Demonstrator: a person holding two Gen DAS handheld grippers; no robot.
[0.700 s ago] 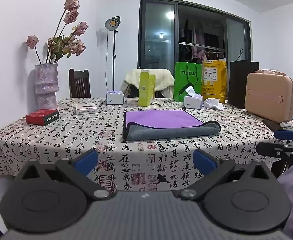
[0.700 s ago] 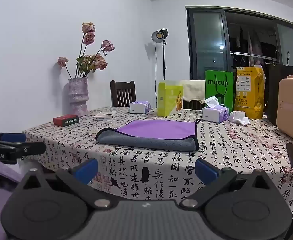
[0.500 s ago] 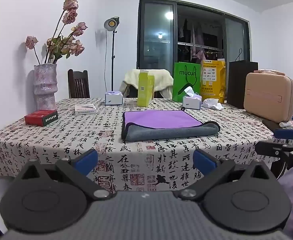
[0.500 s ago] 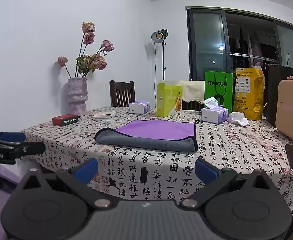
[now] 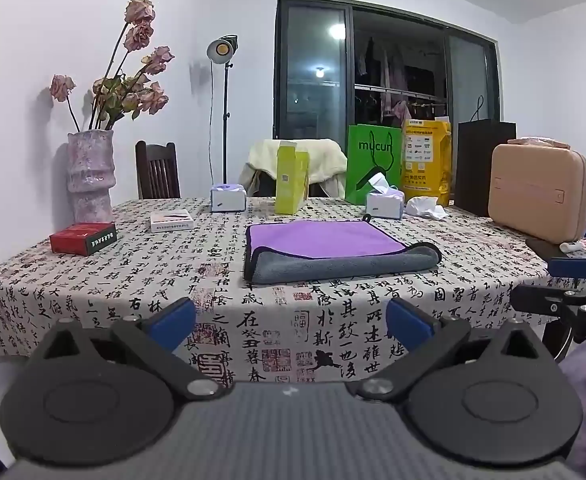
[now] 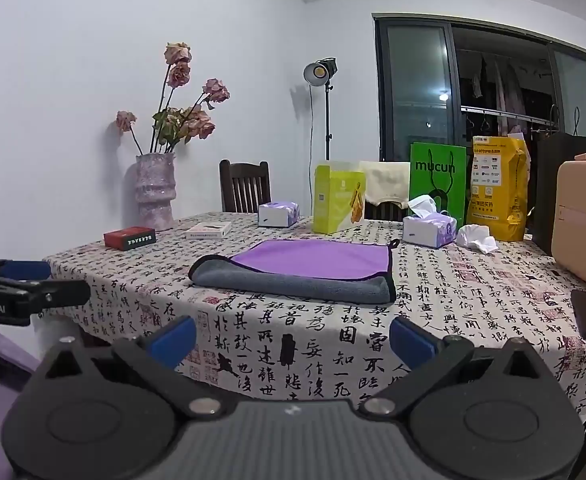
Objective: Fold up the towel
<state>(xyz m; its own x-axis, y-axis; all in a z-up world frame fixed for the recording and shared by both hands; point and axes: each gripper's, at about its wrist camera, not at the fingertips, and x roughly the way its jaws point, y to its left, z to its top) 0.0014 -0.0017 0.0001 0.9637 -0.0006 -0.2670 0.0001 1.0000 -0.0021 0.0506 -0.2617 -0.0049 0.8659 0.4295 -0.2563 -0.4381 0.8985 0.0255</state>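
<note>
A purple towel [image 5: 325, 238] with a grey underside lies folded on the table, its grey fold [image 5: 341, 266] facing me; it also shows in the right wrist view [image 6: 309, 258]. My left gripper [image 5: 291, 324] is open and empty, held back from the table's front edge. My right gripper [image 6: 293, 338] is open and empty too, short of the front edge. Each gripper shows at the side of the other's view: the right one [image 5: 565, 284] and the left one [image 6: 25, 284].
The table wears a calligraphy-print cloth [image 5: 133, 272]. On it stand a vase of dried roses [image 5: 91, 176], a red box [image 5: 83, 238], tissue boxes [image 5: 385, 204], a yellow-green carton [image 5: 291, 182], bags [image 5: 373, 160] and a beige case [image 5: 541, 192]. Chairs [image 5: 157, 176] stand behind.
Both grippers have drifted slightly; the view of the table shifts a little. The towel has not moved and both grippers stay open.
</note>
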